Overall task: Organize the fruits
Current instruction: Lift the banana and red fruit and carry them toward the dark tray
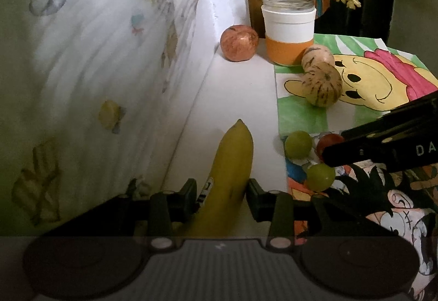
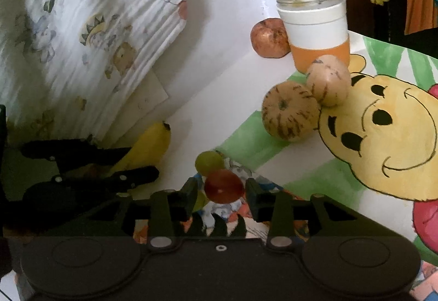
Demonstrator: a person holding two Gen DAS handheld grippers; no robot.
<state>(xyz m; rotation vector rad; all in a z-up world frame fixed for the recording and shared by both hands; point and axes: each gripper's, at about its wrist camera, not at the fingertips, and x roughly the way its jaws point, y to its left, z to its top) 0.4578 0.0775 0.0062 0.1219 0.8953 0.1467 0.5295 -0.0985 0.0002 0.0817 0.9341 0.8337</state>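
The banana (image 1: 228, 180) is yellow with a small label, lying lower centre of the left wrist view on the white table (image 1: 241, 93), its tip pointing up-frame. The left gripper (image 1: 221, 193) straddles it, jaws spread and not quite touching its sides. In the right wrist view, the right gripper (image 2: 221, 193) brackets a red grape (image 2: 224, 186) at lower centre, jaws parted with gaps either side, a green grape (image 2: 209, 162) just beyond.

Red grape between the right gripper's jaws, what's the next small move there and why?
Probably close the right gripper gently on the red grape. Its jaws stand open on either side of the grape, with small gaps showing, so nothing is gripped yet. A green grape sits just behind it, so squeezing without pushing forward should avoid nudging it. The left gripper has the banana between its jaws.
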